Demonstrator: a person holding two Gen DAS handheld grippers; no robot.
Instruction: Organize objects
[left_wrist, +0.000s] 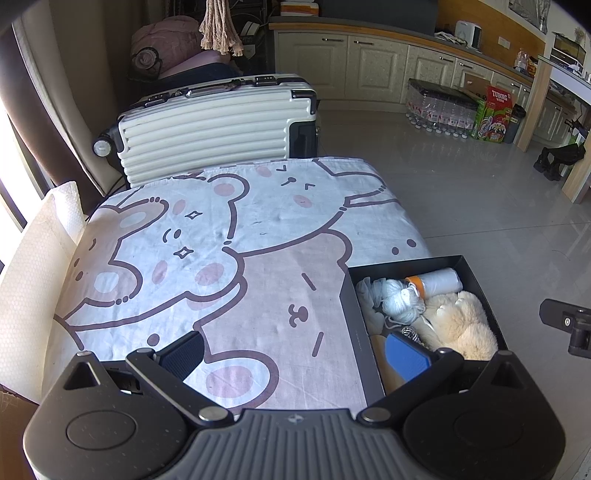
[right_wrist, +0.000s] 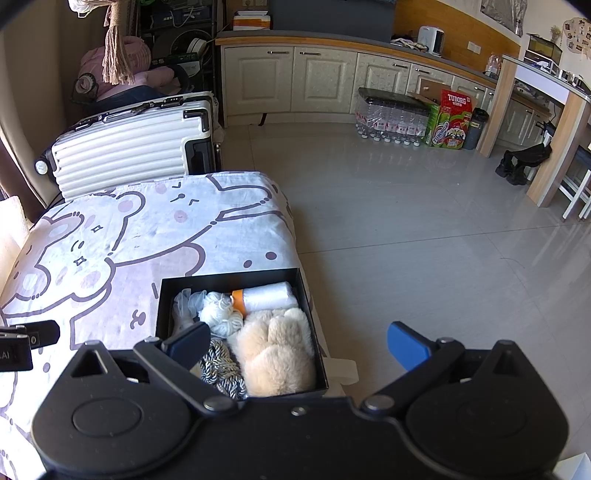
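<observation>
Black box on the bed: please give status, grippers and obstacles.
Left gripper open, empty. Right gripper open, empty. Black box at bed corner, filled: plush toy, yarn, bag roll. Nothing blocking.

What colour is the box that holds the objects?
Black box, inside and outside; the right wrist view shows it best.

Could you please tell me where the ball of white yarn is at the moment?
In both views, the ball of white yarn lies inside the black box, between white mesh and the plastic-bag roll, behind the cream plush toy.
</observation>
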